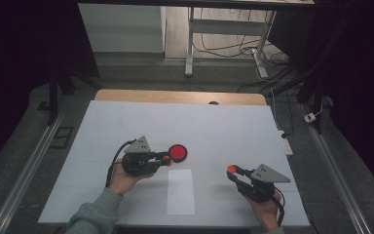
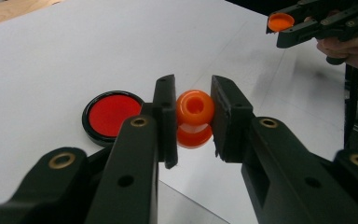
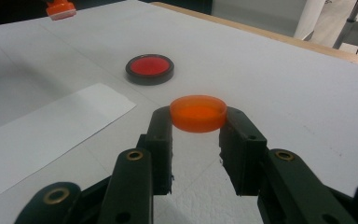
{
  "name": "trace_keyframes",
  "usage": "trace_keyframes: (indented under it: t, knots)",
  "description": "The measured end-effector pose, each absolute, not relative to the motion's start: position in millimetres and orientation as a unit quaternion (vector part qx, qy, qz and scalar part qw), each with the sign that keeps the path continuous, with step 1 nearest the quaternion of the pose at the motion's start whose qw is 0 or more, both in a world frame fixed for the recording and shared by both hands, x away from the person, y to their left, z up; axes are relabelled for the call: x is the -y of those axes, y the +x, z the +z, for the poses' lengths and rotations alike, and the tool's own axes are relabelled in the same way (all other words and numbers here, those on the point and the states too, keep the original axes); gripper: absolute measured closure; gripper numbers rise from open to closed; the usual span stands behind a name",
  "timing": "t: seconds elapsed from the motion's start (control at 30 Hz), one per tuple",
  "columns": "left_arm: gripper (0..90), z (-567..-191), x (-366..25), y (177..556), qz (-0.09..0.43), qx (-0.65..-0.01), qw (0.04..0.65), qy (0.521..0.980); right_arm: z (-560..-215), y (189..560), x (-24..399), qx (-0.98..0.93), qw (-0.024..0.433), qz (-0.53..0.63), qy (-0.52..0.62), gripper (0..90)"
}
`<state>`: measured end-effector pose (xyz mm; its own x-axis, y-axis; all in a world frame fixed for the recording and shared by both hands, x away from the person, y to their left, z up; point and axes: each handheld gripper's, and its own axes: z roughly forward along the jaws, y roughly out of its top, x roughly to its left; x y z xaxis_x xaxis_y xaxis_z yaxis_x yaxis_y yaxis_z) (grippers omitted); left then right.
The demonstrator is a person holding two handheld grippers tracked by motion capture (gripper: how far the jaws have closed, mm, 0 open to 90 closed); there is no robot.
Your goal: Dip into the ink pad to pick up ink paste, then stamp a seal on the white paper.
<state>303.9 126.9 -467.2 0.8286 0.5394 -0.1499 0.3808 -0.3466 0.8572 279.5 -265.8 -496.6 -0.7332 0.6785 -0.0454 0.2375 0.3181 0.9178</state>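
We are seeing the orange stamp [image 2: 194,116] partly hiding between the black jaws. We are losing its top at the picture's edge in the right gripper view [image 3: 60,8]. From high up, the orange cap [image 1: 231,169] is looking too tiny to make out.

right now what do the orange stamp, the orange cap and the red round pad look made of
Orange stamp: glossy moulded plastic, with bright highlights on its rounded knob. Orange cap: likely thin plastic, slightly translucent, with a glowing rim. Red round pad: matte red, possibly inked felt, in a shiny black rim that looks like plastic.
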Motion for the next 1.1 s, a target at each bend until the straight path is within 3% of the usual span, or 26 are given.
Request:
trace_keyframes:
  t: [1.1]
  knots:
    - [72.0, -478.1, -104.0, 291.9, 0.054, -0.254, 0.476, 0.84, -496.2, 279.3, 265.6, -0.784, 0.218, 0.504, 0.291, 65.3]
